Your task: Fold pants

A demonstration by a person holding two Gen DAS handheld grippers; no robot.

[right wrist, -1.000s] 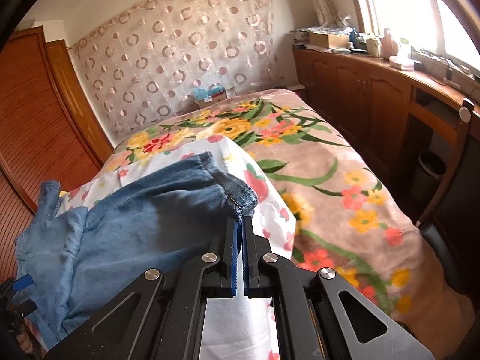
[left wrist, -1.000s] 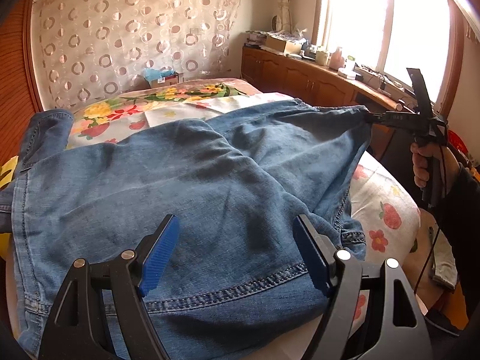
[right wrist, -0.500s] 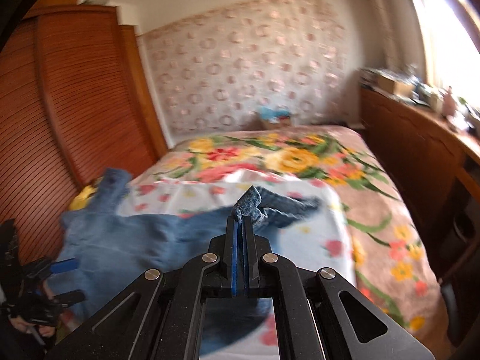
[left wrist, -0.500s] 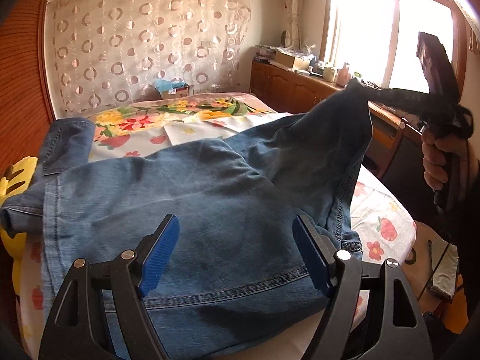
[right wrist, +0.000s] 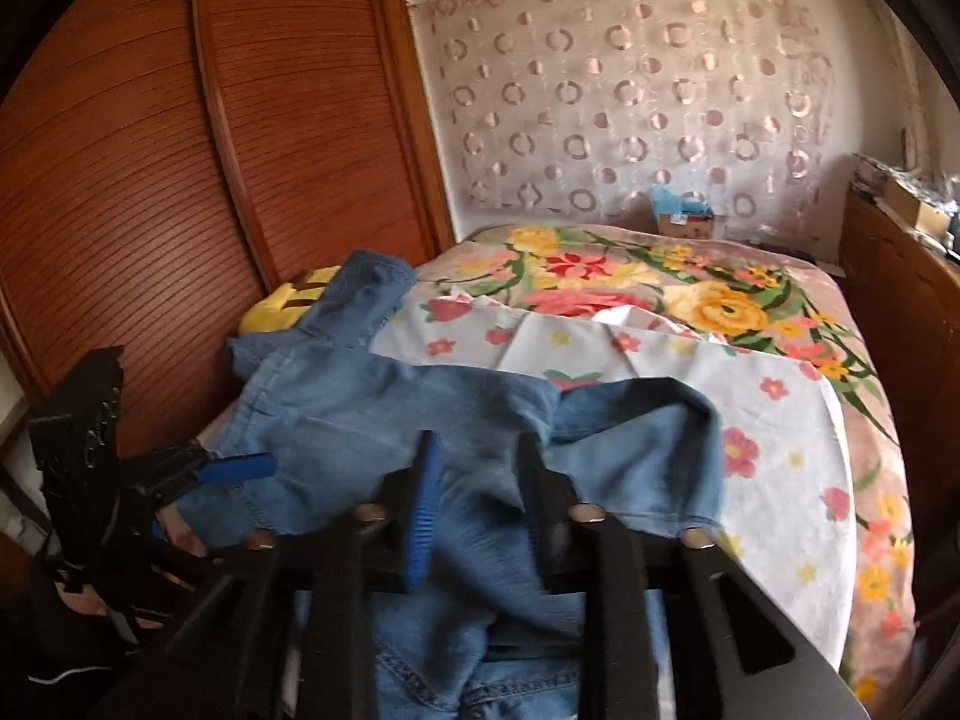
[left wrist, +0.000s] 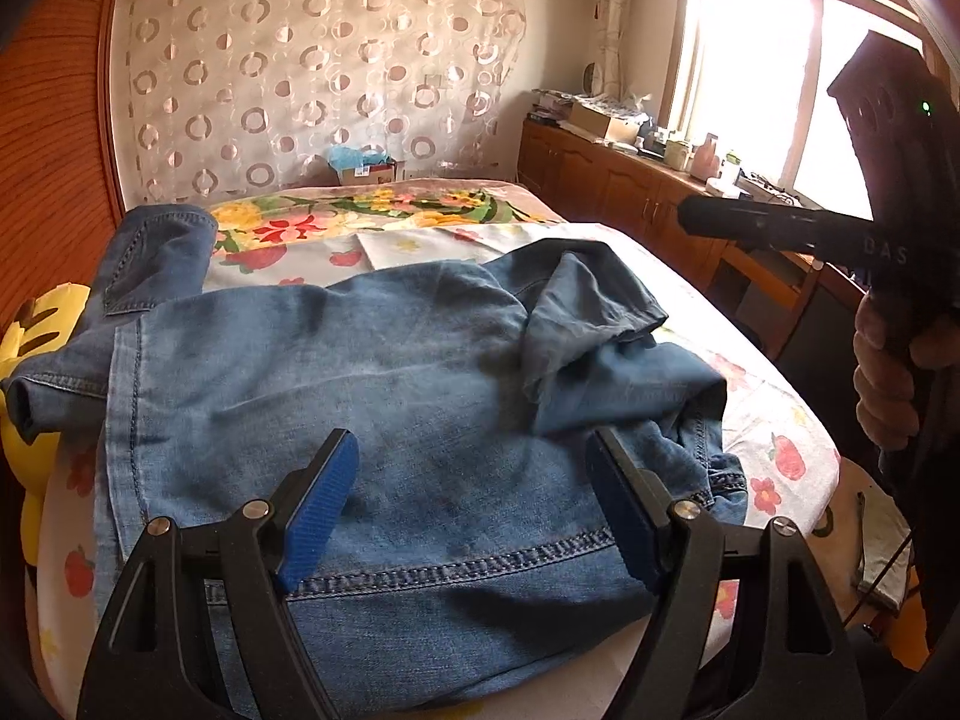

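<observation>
Blue denim pants [left wrist: 360,396] lie spread on the bed. One leg [left wrist: 588,312] is flopped back over them in a loose, crumpled fold. Low over the near hem, my left gripper [left wrist: 474,450] stands open and holds nothing. In the left wrist view my right gripper [left wrist: 690,215] hangs in the air at the right, held by a hand [left wrist: 882,378], clear of the cloth. In the right wrist view my right gripper [right wrist: 478,450] has its jaws opening above the pants [right wrist: 372,414]; the pads press on nothing. My left gripper's blue finger [right wrist: 240,468] shows at the left.
The bed carries a white strawberry-print sheet [right wrist: 768,420] over a floral blanket [right wrist: 720,300]. A yellow plush toy [left wrist: 36,360] lies at the bed's left edge by the slatted wooden doors [right wrist: 180,180]. Wooden cabinets [left wrist: 600,192] run under the window. A cardboard box [left wrist: 366,168] sits beyond the bed.
My right gripper swung the leg end up and over toward the left, then opened and let it go. The leg dropped onto the pants. My left gripper stayed open and shifted slightly.
</observation>
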